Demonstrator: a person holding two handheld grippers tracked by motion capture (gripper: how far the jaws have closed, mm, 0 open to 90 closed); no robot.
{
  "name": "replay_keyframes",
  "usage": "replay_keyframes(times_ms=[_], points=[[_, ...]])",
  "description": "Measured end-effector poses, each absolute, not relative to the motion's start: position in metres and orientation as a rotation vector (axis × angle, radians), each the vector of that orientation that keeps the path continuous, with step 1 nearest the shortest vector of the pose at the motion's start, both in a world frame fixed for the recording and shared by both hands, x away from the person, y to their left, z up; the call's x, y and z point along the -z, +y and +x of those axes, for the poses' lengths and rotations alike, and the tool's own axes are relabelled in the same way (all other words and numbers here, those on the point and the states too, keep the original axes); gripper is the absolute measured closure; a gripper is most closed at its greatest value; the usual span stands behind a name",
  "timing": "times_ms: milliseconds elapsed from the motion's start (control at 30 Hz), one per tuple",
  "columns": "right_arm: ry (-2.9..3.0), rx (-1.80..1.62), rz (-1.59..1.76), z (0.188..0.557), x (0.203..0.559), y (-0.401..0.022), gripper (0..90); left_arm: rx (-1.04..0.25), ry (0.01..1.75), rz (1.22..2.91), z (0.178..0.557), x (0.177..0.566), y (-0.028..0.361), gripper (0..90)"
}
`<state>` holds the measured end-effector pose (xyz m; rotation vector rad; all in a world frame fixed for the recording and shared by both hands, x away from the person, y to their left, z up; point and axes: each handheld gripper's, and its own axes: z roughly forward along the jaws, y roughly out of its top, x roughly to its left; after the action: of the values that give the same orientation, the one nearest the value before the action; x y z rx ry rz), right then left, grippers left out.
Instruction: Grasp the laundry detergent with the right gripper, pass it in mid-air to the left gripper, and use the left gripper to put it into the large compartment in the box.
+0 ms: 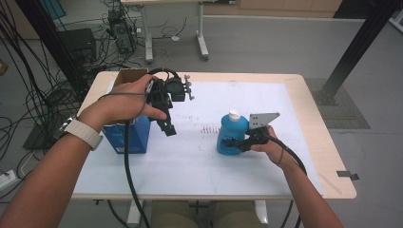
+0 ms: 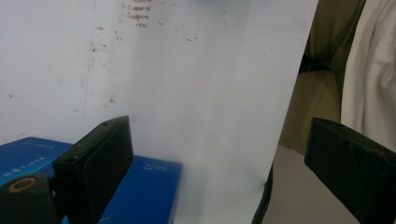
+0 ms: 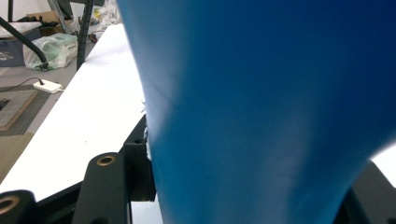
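Right gripper: you are clamping its jaws on the lower body of the blue bottle, right of centre in the high view; your hand is wrapping the handle just behind it.
Blue bottle: it is standing upright on the white table top with its white cap on; in the right gripper view its blue wall is sitting pressed between the two black jaws.
Left gripper: you are holding it raised at the upper left of the high view, tilted down toward the table; in the left gripper view its jaws are standing wide apart with nothing between them.
Blue box: it is sitting at the left of the table, beneath your left hand; its top is showing at the lower left of the left gripper view.
Cardboard box: it is sitting just behind your left hand, at the table's far left corner.
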<state>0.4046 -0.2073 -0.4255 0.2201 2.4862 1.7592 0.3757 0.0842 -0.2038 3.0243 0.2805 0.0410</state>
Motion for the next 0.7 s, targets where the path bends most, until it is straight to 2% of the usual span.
replay_keyframes(times_ms=[700], points=[[2.495,-1.762,0.209,0.4060,0.4255,-0.2075,40.7,-0.037,0.278,3.023,0.3757,0.2036,0.0835,8.8]])
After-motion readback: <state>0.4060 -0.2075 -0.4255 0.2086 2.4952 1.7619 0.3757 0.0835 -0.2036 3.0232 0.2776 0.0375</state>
